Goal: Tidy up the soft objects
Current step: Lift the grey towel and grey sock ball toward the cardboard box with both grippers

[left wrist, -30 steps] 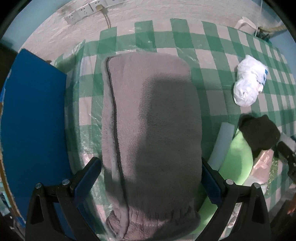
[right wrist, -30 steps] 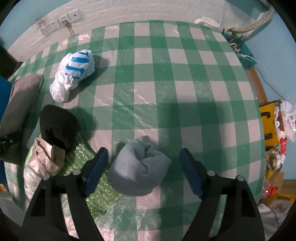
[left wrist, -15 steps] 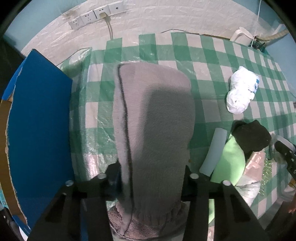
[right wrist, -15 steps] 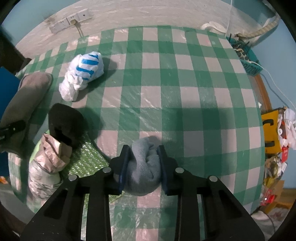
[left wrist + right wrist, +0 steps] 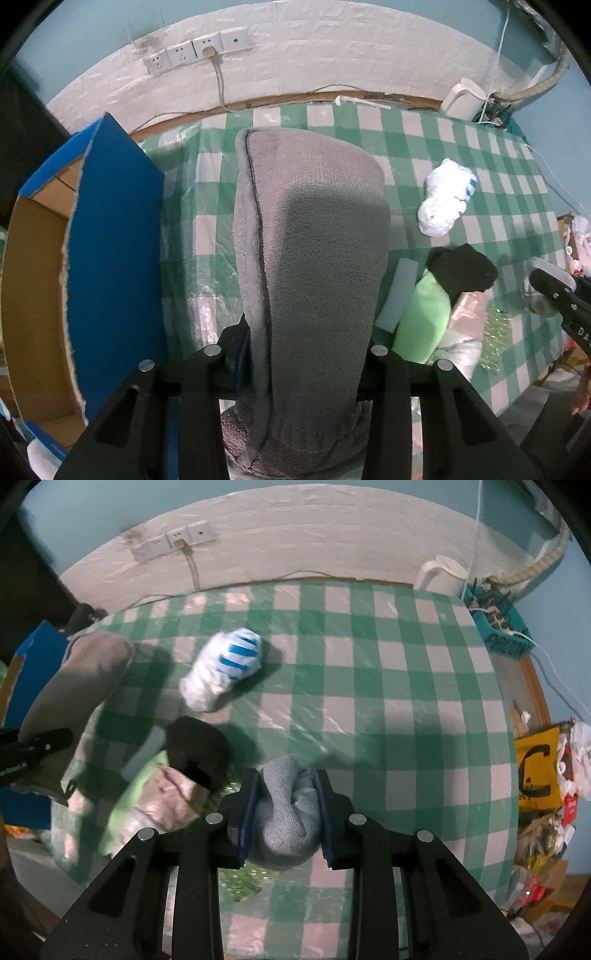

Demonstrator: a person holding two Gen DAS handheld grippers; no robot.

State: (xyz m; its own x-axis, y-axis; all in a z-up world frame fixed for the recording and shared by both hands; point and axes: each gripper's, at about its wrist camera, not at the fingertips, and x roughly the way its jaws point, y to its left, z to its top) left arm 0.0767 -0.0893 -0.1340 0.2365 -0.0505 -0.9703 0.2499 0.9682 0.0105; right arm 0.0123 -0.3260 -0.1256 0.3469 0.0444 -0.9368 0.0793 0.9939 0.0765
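Note:
My left gripper (image 5: 306, 354) is shut on a long grey fleece slipper (image 5: 310, 236), held up above the green-checked tablecloth (image 5: 402, 147). My right gripper (image 5: 286, 805) is shut on a rolled grey-blue sock (image 5: 288, 812), lifted off the cloth. In the right wrist view the slipper (image 5: 74, 686) and the left gripper's black finger (image 5: 40, 744) show at the far left. A white sock bundle with blue stripes (image 5: 225, 668) lies mid-table, and the same bundle (image 5: 445, 203) appears in the left wrist view. A black sock (image 5: 461, 271) rests on a green soft item (image 5: 424, 317).
An open cardboard box with a blue flap (image 5: 110, 236) stands left of the slipper. Crinkled packaging (image 5: 166, 805) and green bubble wrap (image 5: 496, 332) lie by the black sock. A white kettle (image 5: 441, 572), a teal basket (image 5: 498, 631) and wall sockets (image 5: 195, 53) line the back.
Both grippers closed from wide open, the left on the slipper and the right on the grey-blue sock. Both have since risen, lifting their loads off the cloth.

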